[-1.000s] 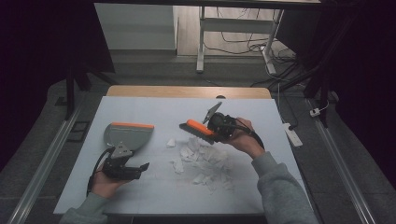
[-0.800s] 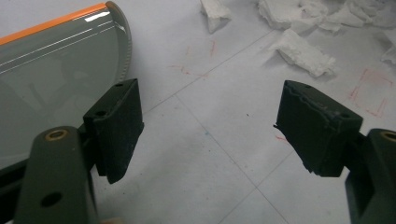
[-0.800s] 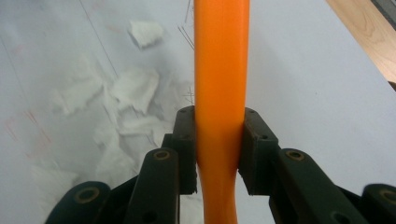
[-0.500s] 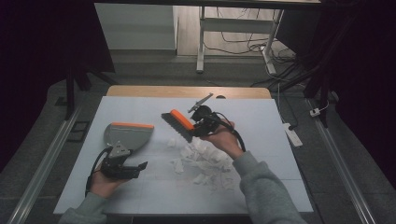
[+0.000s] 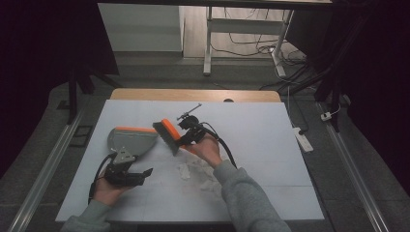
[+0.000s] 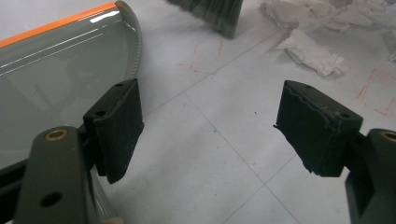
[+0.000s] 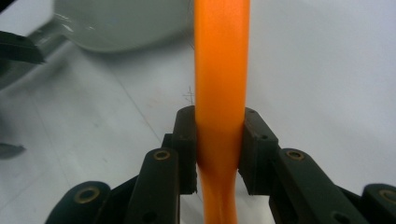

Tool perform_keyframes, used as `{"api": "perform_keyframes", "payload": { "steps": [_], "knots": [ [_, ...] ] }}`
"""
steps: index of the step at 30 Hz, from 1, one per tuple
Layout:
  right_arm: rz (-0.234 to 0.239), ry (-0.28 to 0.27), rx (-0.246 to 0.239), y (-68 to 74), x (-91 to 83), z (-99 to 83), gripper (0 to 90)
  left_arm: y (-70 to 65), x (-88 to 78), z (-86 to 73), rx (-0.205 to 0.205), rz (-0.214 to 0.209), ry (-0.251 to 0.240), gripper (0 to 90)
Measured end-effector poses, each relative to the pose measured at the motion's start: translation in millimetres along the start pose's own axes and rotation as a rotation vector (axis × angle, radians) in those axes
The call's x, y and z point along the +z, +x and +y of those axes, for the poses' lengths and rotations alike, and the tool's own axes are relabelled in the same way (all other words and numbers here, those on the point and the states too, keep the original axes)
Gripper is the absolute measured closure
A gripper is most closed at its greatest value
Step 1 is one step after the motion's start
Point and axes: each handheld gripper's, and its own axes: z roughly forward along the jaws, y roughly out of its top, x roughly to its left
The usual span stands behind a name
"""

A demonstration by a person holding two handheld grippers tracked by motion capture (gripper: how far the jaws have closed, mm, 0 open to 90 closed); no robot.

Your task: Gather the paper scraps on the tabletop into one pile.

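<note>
Sweeping is the step in hand: from the high view, the right hand-held gripper (image 5: 186, 137) carries the brush (image 5: 167, 135) beside the dustpan (image 5: 131, 140), paper scraps (image 5: 196, 171) on the bench (image 5: 270, 145). In the left gripper view, the left hand-held gripper (image 6: 208, 126) gapes, perhaps bracing the pan. In the right gripper view, pads (image 7: 254, 144) clamp the orange handle (image 7: 220, 93). Next, drag scraps panward.

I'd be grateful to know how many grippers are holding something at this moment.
1. The right gripper is clamped on the brush's orange handle near the table's middle; the left gripper, beside the dustpan, stands open and empty.
</note>
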Motion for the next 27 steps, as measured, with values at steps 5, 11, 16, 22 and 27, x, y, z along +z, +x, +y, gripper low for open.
{"api": "perform_keyframes", "payload": {
  "steps": [5,11,16,22,27],
  "knots": [
    [-0.059,0.017,0.071,-26.3,-26.7,-23.2,71.2,-1.6,1.3,1.1,0.01,-0.009,0.002,23.7],
    [-0.062,-0.081,0.018,-15.9,-72.9,-30.9,71.1,-1.0,1.0,1.5,0.01,-0.007,0.002,23.6],
    [-0.053,-0.105,-0.052,6.6,-98.2,-31.9,71.1,2.1,0.0,-0.3,-0.002,-0.002,0.003,23.6],
    [0.012,-0.09,-0.078,23.4,-96.2,-38.1,71.1,5.1,-2.2,-2.4,-0.017,0.011,0.0,23.7],
    [0.066,-0.009,-0.128,41.9,-71.9,-52.6,71.1,6.6,-2.0,-3.1,-0.026,0.025,0.004,23.4]
  ]
}}
